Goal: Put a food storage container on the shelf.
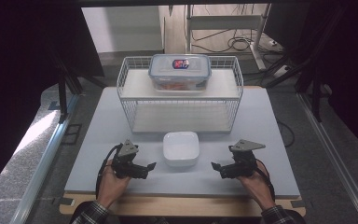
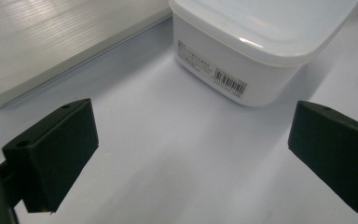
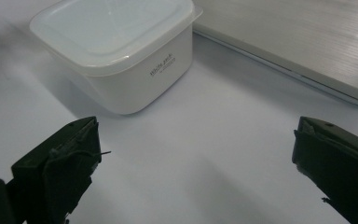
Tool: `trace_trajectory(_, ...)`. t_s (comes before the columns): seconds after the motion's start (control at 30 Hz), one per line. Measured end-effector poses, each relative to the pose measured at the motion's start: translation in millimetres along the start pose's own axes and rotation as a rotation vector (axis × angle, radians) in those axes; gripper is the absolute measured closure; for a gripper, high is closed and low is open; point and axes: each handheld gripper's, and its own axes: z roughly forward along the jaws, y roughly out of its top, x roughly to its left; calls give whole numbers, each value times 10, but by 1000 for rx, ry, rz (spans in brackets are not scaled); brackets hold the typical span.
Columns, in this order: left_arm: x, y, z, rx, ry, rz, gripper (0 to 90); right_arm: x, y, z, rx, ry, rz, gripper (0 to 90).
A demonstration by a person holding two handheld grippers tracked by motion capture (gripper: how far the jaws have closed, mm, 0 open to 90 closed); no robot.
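A white square container [image 1: 181, 148] with its lid on stands on the pale table top, just in front of a white wire rack [image 1: 129, 105]. My left gripper [image 1: 148, 169] rests to the container's left, open, with nothing between its jaws. My right gripper [image 1: 216, 170] rests to its right, also open and empty. Both point inward at the container, a short gap away. In the left gripper view the container [image 2: 242, 51] shows a barcode label beyond the gripper [image 2: 191, 149]. In the right gripper view the container [image 3: 116, 51] lies ahead and to the left of the gripper [image 3: 196, 163].
A clear lidded box [image 1: 180, 71] with a blue-edged lid and a label sits on the rack's top shelf. The rack's lower shelf [image 2: 51, 42] lies low on the table [image 1: 261, 140]. A wooden strip edges the table's near side. Cables lie on the floor behind.
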Motion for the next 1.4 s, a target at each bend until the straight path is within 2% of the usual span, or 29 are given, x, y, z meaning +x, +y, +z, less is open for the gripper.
trace_trajectory(0.4, -56, 89, 77, 72, -2, 13, 28, 54, 89, 63, 6, 29, 13, 31)
trace_trajectory(0.6, -24, 151, 54, 42, -41, -7, 17, 102, 161, 109, 8, 38, 1, 27)
trace_trajectory(0.83, -27, 237, 93, 50, -68, 4, 19, 109, 261, 191, 20, 71, 22, 22)
trace_trajectory(0.93, -43, 284, 106, 44, -79, 4, 50, 110, 300, 207, 32, 77, 24, 26)
trace_trajectory(1.17, -68, 359, 147, 38, -78, 20, 120, 89, 406, 266, 54, 68, 37, 102)
trace_trajectory(1.3, -22, 395, 174, 25, -90, 2, 147, 96, 476, 326, 59, 81, 26, 128)
trace_trajectory(1.4, 3, 434, 213, 22, -99, -3, 160, 104, 532, 362, 64, 101, 34, 146)
